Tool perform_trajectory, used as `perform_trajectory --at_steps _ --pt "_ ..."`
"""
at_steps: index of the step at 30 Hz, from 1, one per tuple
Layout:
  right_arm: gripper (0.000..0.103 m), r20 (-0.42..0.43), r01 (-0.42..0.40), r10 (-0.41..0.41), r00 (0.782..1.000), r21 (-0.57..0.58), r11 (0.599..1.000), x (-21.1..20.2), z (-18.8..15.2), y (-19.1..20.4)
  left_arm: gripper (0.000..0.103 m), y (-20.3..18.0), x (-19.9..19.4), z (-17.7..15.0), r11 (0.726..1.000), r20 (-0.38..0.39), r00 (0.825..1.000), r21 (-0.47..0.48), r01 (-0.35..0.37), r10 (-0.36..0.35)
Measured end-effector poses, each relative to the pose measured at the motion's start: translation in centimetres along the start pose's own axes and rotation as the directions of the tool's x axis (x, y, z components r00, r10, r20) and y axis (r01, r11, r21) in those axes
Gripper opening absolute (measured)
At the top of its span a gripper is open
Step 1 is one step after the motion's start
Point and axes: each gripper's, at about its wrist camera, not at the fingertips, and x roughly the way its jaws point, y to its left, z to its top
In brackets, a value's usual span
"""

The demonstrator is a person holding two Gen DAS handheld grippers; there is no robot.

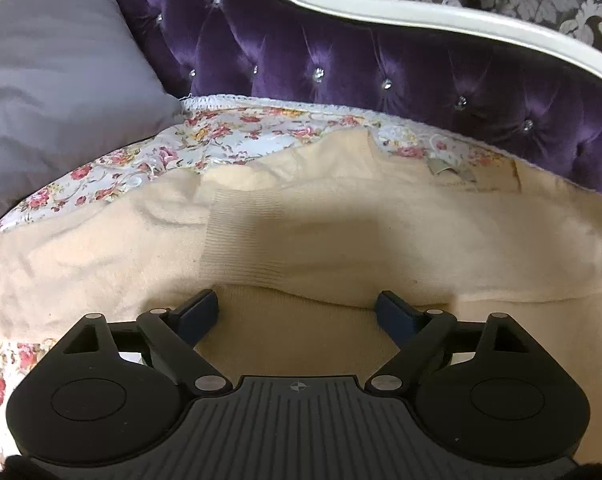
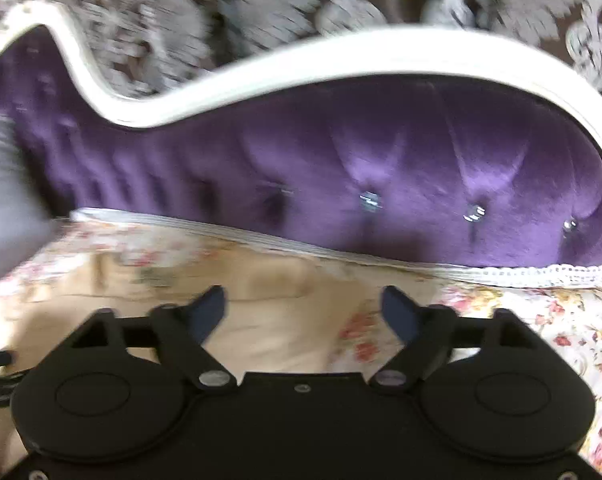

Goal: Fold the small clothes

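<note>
Looking down your left gripper (image 1: 297, 312): fingers spread wide, empty, just above the cream sweater (image 1: 301, 216), whose ribbed folded edge lies crosswise right ahead. Right gripper (image 2: 303, 308) also wide and empty, off the garment's right end over the floral cover (image 2: 541, 320); left is nearer. Purple sofa back (image 1: 381, 72) behind.

Cream garment (image 1: 301, 220), purple sofa (image 1: 341, 60), seemingly floral cover (image 1: 221, 136)

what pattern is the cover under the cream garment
Floral: red and pink roses on the pale cover, clearest in the left wrist view.
</note>
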Motion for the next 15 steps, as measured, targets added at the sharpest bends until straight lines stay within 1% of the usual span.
perform_trajectory --at_steps 1,3,5,8,9,12,15 --pt "0.102 0.003 -0.015 0.015 1.000 -0.001 1.000 -0.8 -0.5 0.8 0.088 0.0 -0.1 -0.1 1.000 0.002 1.000 0.010 0.006 -0.006" --pt "0.103 0.005 -0.046 0.047 0.999 -0.002 0.999 -1.8 -1.4 2.1 0.088 0.0 -0.4 -0.3 0.999 -0.003 1.000 0.038 0.022 -0.022" --pt "0.103 -0.012 -0.072 0.072 0.997 -0.015 0.997 -2.5 -2.4 3.5 0.088 0.4 -0.8 -0.3 0.997 -0.024 0.998 0.050 0.062 -0.061" --pt "0.103 -0.050 -0.095 0.094 0.994 -0.032 0.995 -3.3 -4.4 5.5 0.087 2.1 -2.3 -0.7 0.995 -0.031 0.994 -0.008 0.104 -0.104" --pt "0.103 -0.067 -0.111 0.108 0.992 -0.033 0.993 -3.5 -5.0 6.0 0.087 2.8 -2.9 -0.9 0.994 -0.024 0.994 -0.026 0.103 -0.104" --pt "0.103 -0.122 -0.153 0.147 0.982 -0.041 0.987 -3.6 -7.0 7.6 0.087 5.8 -5.4 -1.3 0.997 0.016 0.998 -0.058 0.058 -0.057" --pt "0.103 -0.148 -0.154 0.143 0.979 -0.065 0.986 -3.5 -8.5 8.6 0.087 9.4 -7.6 -1.5 0.997 0.047 0.999 -0.079 -0.008 0.012"
